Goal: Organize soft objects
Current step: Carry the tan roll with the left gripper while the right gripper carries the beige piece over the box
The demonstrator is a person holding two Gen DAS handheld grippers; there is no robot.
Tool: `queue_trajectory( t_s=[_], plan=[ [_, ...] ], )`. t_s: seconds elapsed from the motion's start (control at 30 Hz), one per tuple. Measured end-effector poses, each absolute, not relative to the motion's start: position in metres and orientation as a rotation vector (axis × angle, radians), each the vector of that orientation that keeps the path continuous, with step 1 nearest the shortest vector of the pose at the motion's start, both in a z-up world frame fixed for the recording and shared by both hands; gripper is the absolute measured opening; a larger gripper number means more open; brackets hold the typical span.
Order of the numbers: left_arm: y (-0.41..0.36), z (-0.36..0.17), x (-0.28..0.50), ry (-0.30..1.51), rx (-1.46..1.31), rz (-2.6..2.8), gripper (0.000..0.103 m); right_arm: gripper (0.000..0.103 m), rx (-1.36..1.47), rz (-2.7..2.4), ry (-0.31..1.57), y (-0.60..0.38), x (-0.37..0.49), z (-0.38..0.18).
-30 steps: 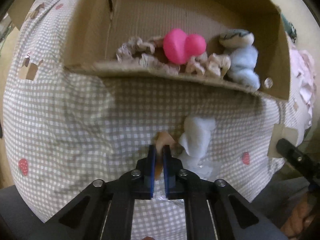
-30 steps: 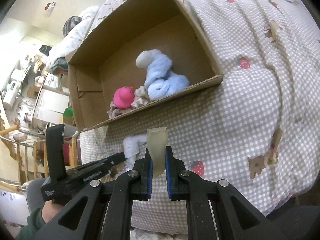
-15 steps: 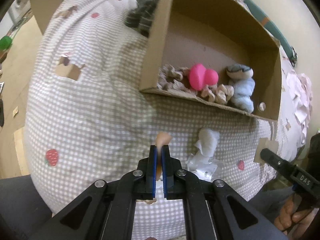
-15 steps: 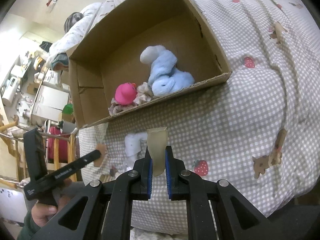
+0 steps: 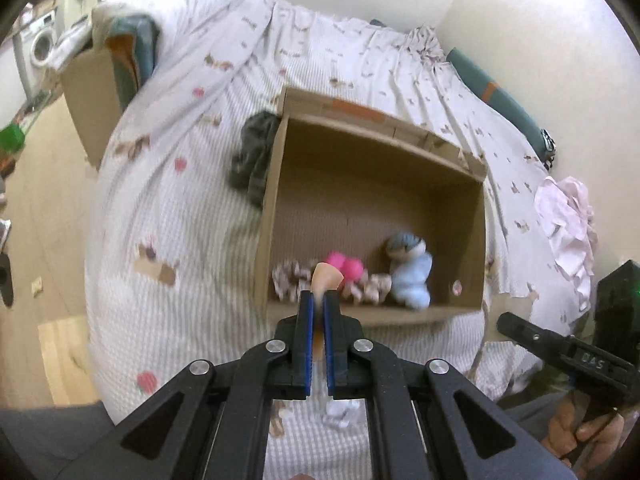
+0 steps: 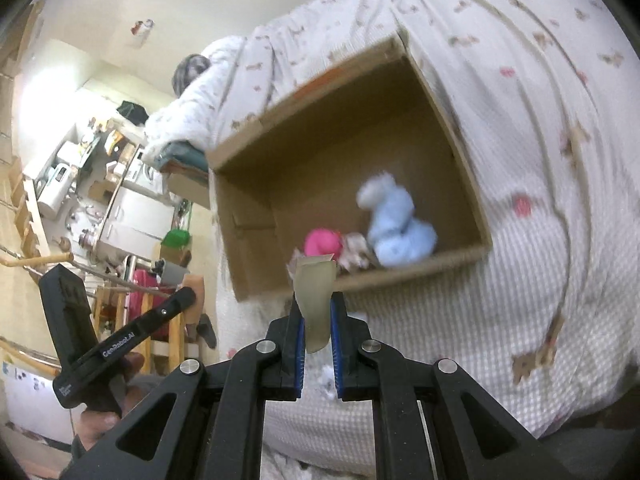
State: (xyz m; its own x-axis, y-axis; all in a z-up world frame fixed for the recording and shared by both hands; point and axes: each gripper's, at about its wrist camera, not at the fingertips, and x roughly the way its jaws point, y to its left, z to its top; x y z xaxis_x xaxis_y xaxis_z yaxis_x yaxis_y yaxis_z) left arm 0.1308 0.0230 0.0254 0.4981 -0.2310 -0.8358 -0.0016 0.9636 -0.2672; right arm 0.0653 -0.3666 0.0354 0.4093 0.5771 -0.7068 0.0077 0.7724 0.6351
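My left gripper (image 5: 316, 300) is shut on a small peach soft piece (image 5: 326, 278) and hangs in front of the open cardboard box (image 5: 372, 314) on the checked bedspread. Inside the box, against its near wall, lie a pink toy (image 5: 346, 268), a light blue plush (image 5: 414, 280) and patterned fabric pieces (image 5: 286, 278). My right gripper (image 6: 316, 308) is shut on a pale greenish soft piece (image 6: 316, 288), also before the box (image 6: 416, 270). The left gripper (image 6: 186, 298) shows at lower left there. A white soft lump (image 5: 338, 412) lies on the bed below my left jaws.
A dark grey cloth (image 5: 252, 156) lies against the box's left outer wall. Pale pink cloth (image 5: 568, 216) is bunched at the bed's right edge. A second cardboard box (image 5: 92, 92) stands at the far left. Cluttered shelves and wooden furniture (image 6: 100, 200) fill the room's left side.
Both grippers have risen, the left one more, still shut on their pieces. Both views now look down into the box from higher, and the white lump has dropped below the left jaws.
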Motion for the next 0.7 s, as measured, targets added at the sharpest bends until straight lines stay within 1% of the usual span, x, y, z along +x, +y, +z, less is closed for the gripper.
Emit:
queue_trajectory(
  t_s=[0.13,0.27,0.53,0.7],
  plan=[
    [0.015,0.036,0.159,1.033,-0.226,-0.147,0.005,0.013,0.578,0.394,1.043,-0.365,0.081,0.055],
    [0.007,0.032,0.183,1.034,-0.204,-0.153,0.005,0.013,0.542,0.390,1.029,-0.359,0.098,0.056],
    [-0.009,0.005,0.202,1.028,-0.190,-0.212,0.005,0.013,0.500,0.363,1.023,-0.359,0.122,0.021],
    [-0.015,-0.024,0.207,1.098,-0.176,-0.194,0.005,0.013,0.531,0.354,1.055,-0.357,0.131,0.001]
  ],
)
